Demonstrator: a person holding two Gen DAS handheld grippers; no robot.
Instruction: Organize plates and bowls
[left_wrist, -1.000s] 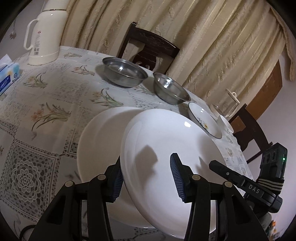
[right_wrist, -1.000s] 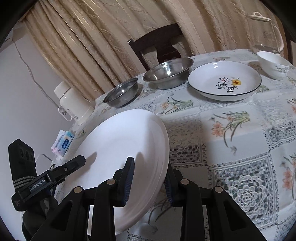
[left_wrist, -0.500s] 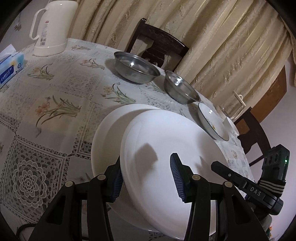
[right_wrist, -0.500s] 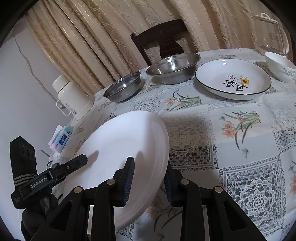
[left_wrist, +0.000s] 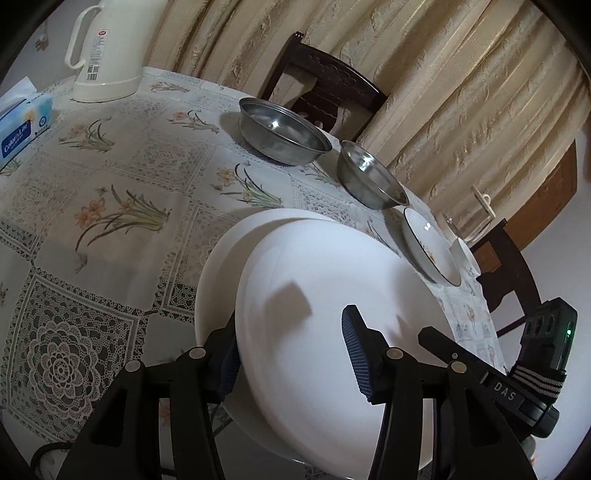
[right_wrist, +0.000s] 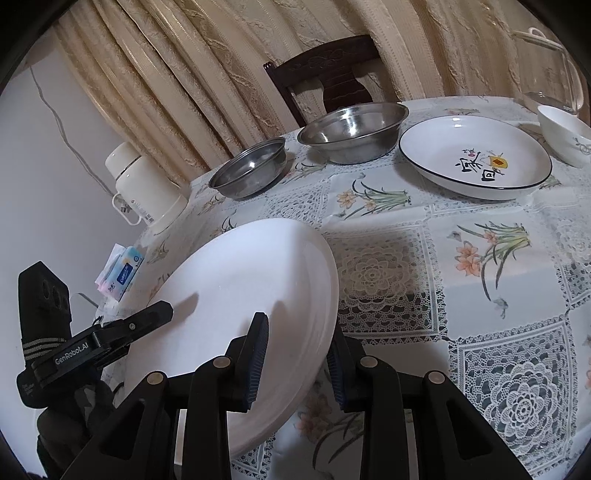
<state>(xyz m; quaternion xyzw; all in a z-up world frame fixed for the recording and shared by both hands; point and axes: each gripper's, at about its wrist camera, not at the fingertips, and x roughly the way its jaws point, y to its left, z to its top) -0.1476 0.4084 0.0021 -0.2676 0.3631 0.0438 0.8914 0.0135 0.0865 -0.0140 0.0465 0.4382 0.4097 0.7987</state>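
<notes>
A plain white plate (left_wrist: 332, 277) hangs tilted just above the table. My left gripper (left_wrist: 288, 354) is shut on its near rim, one finger under the edge and one over the top face. My right gripper (right_wrist: 295, 358) is shut on the same white plate (right_wrist: 240, 280) further along the rim. Each gripper shows in the other's view, the right gripper (left_wrist: 461, 362) and the left gripper (right_wrist: 140, 321). A second white plate (left_wrist: 221, 266) lies on the tablecloth under the held one, mostly covered. Two steel bowls (left_wrist: 284, 133) (left_wrist: 369, 181) stand at the back.
A black-rimmed patterned plate (right_wrist: 472, 155), a small white bowl (right_wrist: 561, 133) and a glass jug (right_wrist: 546, 70) stand at the right. A cream thermos (left_wrist: 103, 55) and a tissue pack (left_wrist: 22, 129) sit at the left. A dark chair (left_wrist: 325, 92) and curtains are behind the table.
Both grippers have carried the held plate to the left, so it now covers more of the lower plate. Neither grip has changed.
</notes>
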